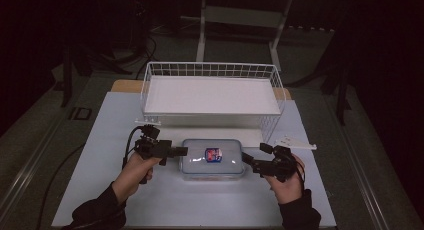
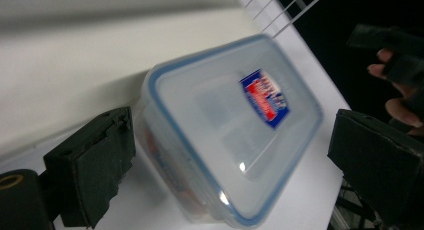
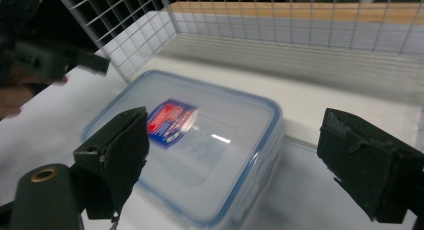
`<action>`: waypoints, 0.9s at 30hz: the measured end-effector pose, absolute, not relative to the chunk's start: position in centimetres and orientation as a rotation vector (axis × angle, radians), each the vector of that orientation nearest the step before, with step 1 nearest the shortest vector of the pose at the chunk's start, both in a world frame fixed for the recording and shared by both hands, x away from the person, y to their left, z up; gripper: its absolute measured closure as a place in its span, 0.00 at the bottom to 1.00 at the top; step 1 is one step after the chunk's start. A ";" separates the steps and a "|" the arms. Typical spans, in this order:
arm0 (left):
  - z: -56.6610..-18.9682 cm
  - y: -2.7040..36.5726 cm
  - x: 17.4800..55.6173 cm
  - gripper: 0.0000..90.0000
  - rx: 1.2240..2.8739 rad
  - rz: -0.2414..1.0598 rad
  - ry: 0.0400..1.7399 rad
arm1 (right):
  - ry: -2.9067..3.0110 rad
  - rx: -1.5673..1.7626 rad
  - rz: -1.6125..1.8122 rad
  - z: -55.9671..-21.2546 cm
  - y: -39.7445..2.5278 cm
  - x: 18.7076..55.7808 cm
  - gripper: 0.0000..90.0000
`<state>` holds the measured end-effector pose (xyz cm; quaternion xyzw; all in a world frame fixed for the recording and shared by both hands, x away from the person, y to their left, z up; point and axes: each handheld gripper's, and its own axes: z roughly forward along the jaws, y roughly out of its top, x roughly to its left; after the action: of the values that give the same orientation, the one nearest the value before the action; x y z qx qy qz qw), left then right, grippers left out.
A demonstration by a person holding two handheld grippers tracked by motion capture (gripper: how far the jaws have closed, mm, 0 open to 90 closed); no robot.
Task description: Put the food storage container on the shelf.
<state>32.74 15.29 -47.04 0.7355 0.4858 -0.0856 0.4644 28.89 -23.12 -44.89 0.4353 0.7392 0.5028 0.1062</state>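
- Box at centre frame on the desk, lid on, just below the basket.
- Left tool and right tool both released, flanking its short ends (touching or not: unclear).
- Probably pre-grasp; next calls for closing in evenly, then lifting level.

No words or numbers can be read in these pictures. The clear plastic box with a blue-edged lid has a small red, white and blue sticker in the middle of its lid. The sticker has some print on it, but it is too small and blurry to read in the high view, the left gripper view or the right gripper view.
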 end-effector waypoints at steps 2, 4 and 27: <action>-47.3 15.3 33.0 0.05 1.814 -0.223 1.210 | 2.200 1.281 1.487 -45.2 -23.0 29.2 0.12; -48.0 15.2 33.4 0.10 1.793 -0.255 1.274 | 2.269 1.334 1.453 -46.1 -22.4 30.3 0.12; -51.3 15.4 34.7 0.30 1.718 -0.561 1.431 | 2.398 1.872 1.465 -49.9 -22.7 34.0 0.33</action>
<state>34.67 15.36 -51.31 0.6811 0.5671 -0.2225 0.4061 33.96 -22.72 -49.94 0.5506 0.7052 0.4310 -0.1172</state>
